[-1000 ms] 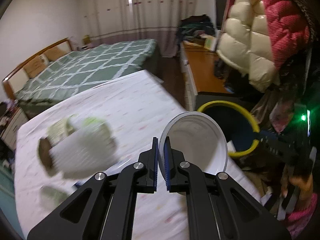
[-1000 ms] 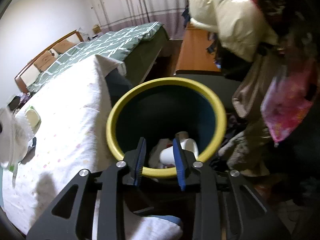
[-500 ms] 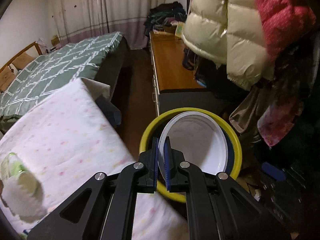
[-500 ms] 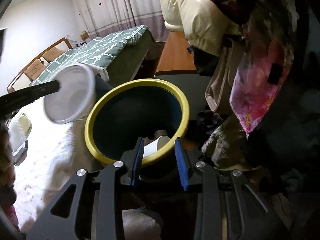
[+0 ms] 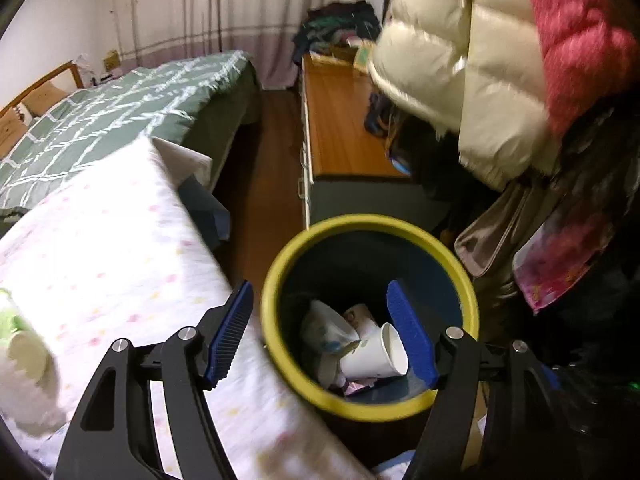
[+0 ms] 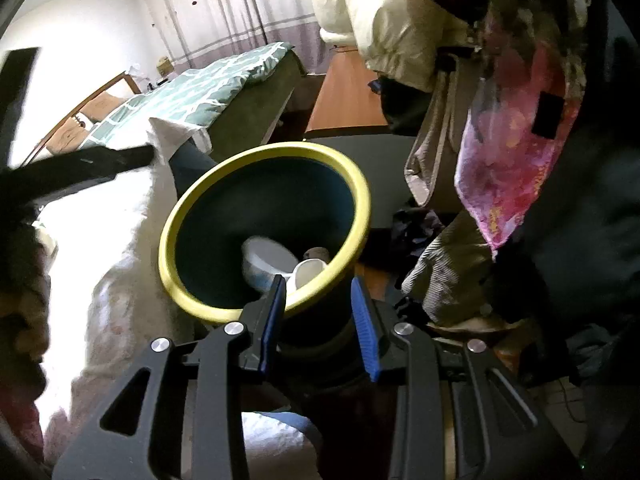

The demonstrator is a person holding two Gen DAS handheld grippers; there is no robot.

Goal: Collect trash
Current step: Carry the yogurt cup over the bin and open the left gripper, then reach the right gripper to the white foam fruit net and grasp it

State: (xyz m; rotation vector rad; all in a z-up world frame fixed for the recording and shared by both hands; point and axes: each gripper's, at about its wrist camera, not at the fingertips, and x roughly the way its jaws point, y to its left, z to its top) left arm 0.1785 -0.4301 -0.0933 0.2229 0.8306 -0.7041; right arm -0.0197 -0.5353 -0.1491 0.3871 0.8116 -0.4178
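A dark bin with a yellow rim [image 5: 276,276] [image 6: 356,184] stands beside the bed. My left gripper [image 5: 320,332] is open and empty above the bin's near side. Inside lie a white bowl [image 5: 324,328] [image 6: 268,256] and paper cups [image 5: 372,356] [image 6: 308,272]. My right gripper [image 6: 318,320] is shut on the bin's near wall, one finger inside the rim and one outside. Crumpled white and green trash [image 5: 20,356] lies on the bed at the left edge of the left wrist view.
The white dotted bedspread [image 5: 112,248] lies left of the bin. A second bed with a green quilt [image 5: 112,96] is behind. A wooden cabinet [image 5: 340,124] and hanging jackets [image 5: 480,80] crowd the right side. My left gripper's arm [image 6: 80,164] crosses the right wrist view.
My left gripper has opened and let go of the white bowl, which now lies in the bin. The right gripper still holds the bin's wall.
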